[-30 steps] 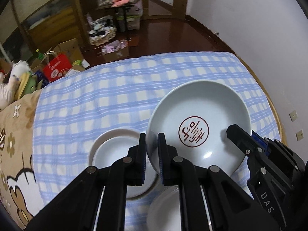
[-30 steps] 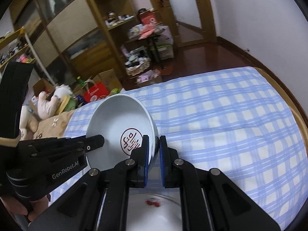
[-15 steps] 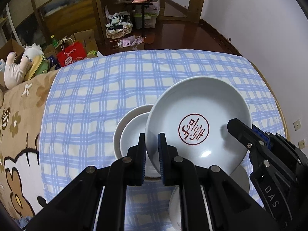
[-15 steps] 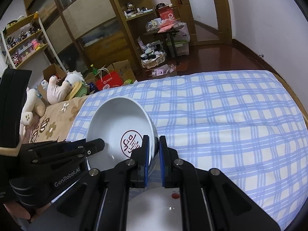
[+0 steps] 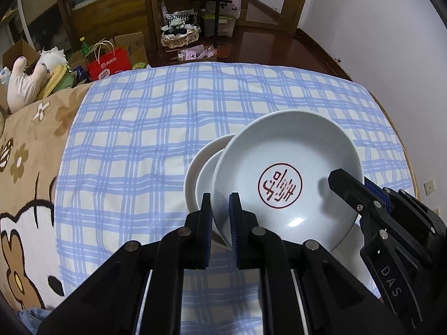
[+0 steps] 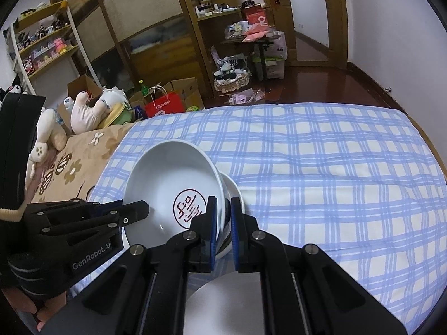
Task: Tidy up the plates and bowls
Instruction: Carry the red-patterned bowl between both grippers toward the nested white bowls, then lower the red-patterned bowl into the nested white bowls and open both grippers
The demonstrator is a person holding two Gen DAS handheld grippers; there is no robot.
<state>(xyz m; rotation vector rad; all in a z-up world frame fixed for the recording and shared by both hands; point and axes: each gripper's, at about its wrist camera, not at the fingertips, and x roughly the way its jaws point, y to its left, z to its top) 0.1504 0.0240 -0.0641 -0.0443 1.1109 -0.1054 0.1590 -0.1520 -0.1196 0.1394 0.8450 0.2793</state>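
While both grippers pinch opposite rims of the white ceramic bowl with the red round seal mark [image 5: 285, 176], it hangs tilted above the blue-and-white checked bedcover [image 5: 145, 128], its open face turned toward the cameras. Left gripper [image 5: 220, 217]: jaws narrow, blue pads clamped on the rim at the bowl's near-left edge. Right gripper [image 6: 223, 223]: jaws likewise narrow, clamped on the rim at the bowl's right side; in the left wrist view it enters from the lower right [image 5: 360, 192].

Key relation: a second white bowl sitting inside a shallow white dish [image 5: 201, 167] lies on the cover directly behind and below the held bowl, toward the cover's far edge and slightly left of the left gripper's line. Held bowl overlaps it in both views; whether they touch, cannot tell. A further pale plate [image 6: 229, 298] shows under the right gripper, near the cover's near edge.

Judgement: nesting calls for levelling the tilted bowl, then lowering it a little forward and left. Left gripper is the nearer to the resting stack. Risk: uneven release tipping the bowl off the soft cover.
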